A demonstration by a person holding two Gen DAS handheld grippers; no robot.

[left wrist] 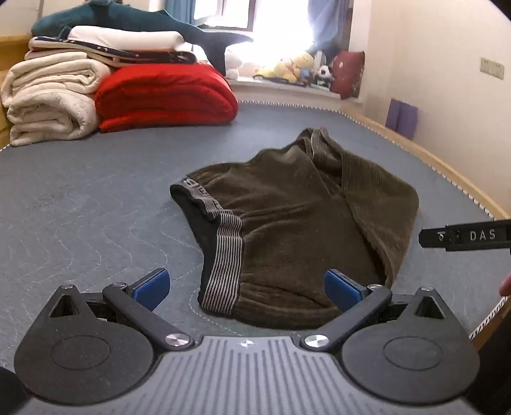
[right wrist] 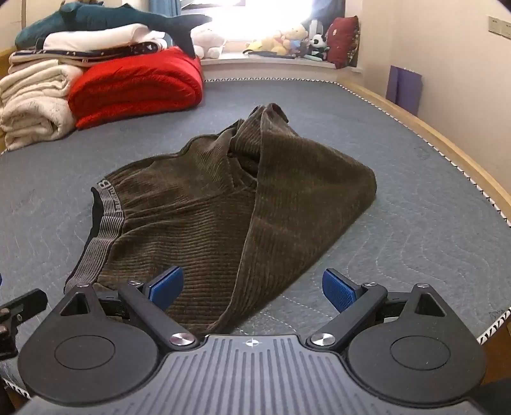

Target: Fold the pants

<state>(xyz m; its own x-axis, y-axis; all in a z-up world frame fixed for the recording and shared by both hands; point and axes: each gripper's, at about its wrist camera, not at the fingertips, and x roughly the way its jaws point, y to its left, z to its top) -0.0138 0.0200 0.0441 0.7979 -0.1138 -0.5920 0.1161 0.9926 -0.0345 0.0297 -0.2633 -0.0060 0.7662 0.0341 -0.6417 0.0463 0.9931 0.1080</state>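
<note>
Pants [right wrist: 230, 204] lie mid-mattress [right wrist: 415, 198], legs already doubled over toward waistband [left wrist: 223, 252], prob. for compact bundle. L gripper [left wrist: 246, 287] + R gripper [right wrist: 252, 287] both spread wide, empty, poised at near hem, prob. for next fold.

One pair of olive corduroy pants [right wrist: 223, 204] lay on one grey quilted mattress [right wrist: 399, 207]. Two grippers were present, the left gripper [left wrist: 246, 287] and the right gripper [right wrist: 252, 287], each with two blue pads [left wrist: 153, 285]. One red blanket [right wrist: 134, 83], one cream blanket [right wrist: 32, 105], one shark plush [right wrist: 105, 19] and one red cushion [right wrist: 343, 41] were counted; the windowsill toys were too small to number.
</note>
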